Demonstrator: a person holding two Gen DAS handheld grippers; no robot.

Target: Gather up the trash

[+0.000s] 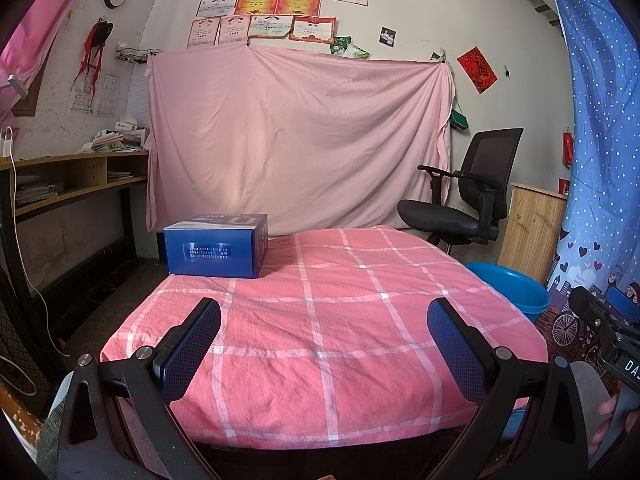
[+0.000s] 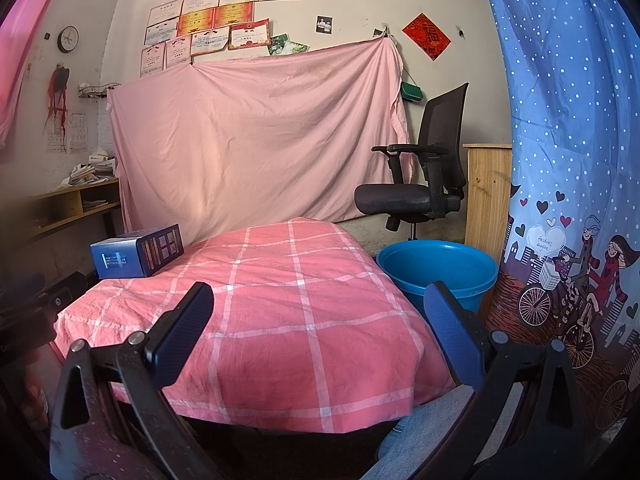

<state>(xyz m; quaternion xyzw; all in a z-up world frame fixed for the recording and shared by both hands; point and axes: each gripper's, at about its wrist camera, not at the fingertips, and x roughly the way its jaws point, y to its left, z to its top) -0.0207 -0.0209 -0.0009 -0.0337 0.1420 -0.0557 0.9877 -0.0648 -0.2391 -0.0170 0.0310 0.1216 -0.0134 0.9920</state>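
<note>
Blue carton [image 1: 216,245], silver label print unreadable, sits ahead-left of left tool [image 1: 323,322] on pink checked counter [image 1: 340,320]. Blue basin [image 2: 438,270] beside right tool [image 2: 318,308]. Both tools spread apart, empty.

Pink sheet, certificates and a clock up on the wall

A black office chair [image 2: 416,176] sat behind the checked tablecloth [image 1: 320,340].
</note>
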